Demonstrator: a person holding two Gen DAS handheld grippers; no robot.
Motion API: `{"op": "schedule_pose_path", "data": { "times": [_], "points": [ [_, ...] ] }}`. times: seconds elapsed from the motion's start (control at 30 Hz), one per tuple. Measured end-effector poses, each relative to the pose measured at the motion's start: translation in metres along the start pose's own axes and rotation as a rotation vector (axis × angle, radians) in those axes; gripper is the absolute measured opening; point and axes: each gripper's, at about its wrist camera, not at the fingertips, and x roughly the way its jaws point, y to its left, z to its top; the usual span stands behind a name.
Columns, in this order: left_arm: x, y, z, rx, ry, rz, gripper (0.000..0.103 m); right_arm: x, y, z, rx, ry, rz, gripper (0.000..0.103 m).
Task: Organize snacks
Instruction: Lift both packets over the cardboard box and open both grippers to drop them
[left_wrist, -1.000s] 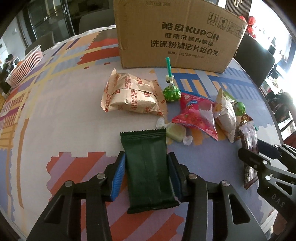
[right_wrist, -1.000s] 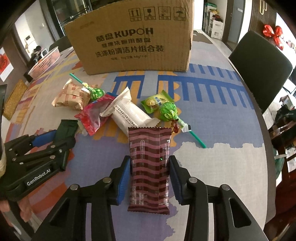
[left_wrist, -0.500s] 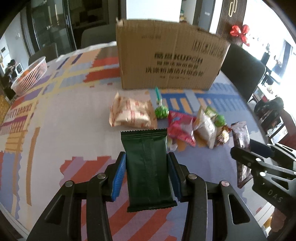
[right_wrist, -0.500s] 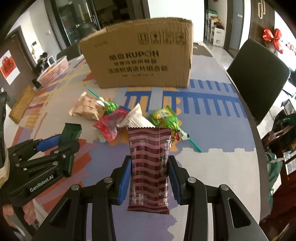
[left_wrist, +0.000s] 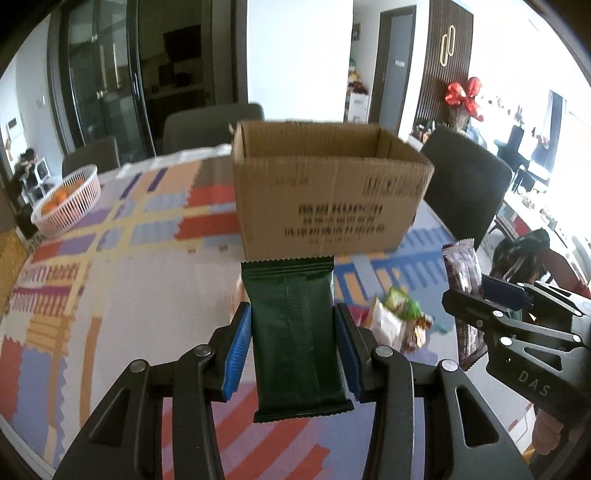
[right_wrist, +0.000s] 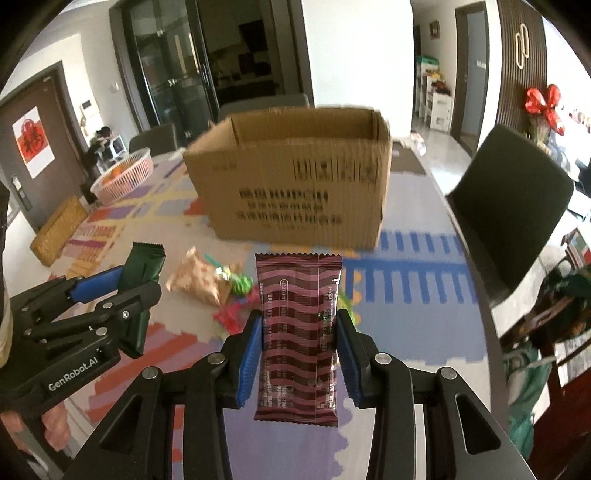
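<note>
My left gripper (left_wrist: 293, 350) is shut on a dark green snack packet (left_wrist: 295, 332) and holds it high above the table. My right gripper (right_wrist: 299, 350) is shut on a maroon wavy-striped snack packet (right_wrist: 299, 332), also raised. An open cardboard box (left_wrist: 325, 192) stands ahead on the table; it also shows in the right wrist view (right_wrist: 295, 184). Loose snacks (right_wrist: 210, 284) lie on the table before it. The right gripper with its packet shows in the left wrist view (left_wrist: 476, 306); the left gripper shows in the right wrist view (right_wrist: 110, 291).
A pink basket with oranges (left_wrist: 68, 199) sits at the table's far left. Dark chairs (right_wrist: 513, 206) stand around the table. More loose snacks (left_wrist: 395, 317) lie below, between the grippers. The patterned tablecloth (left_wrist: 110, 277) covers the table.
Both grippers have risen well above the table with their packets. The box top now shows open, and the loose snacks lie farther below.
</note>
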Motion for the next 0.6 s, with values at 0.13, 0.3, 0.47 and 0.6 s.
{"op": "schedule_pose_path", "data": {
  "times": [0.13,0.3,0.47,0.6],
  "points": [
    [-0.006,0.001,0.019,0.008,-0.049,0.009,0.044,-0.007,0.0,0.02,-0.009,-0.056,-0.005,0.04],
    [-0.013,0.003,0.044,0.012,-0.096,0.001,0.044,-0.015,0.002,0.044,-0.024,-0.12,-0.012,0.04],
    [-0.018,0.0,0.068,0.04,-0.145,0.01,0.044,-0.023,0.002,0.07,-0.035,-0.184,-0.009,0.04],
    [-0.019,-0.004,0.085,0.07,-0.175,0.025,0.044,-0.026,0.002,0.089,-0.039,-0.217,-0.005,0.04]
  ]
}}
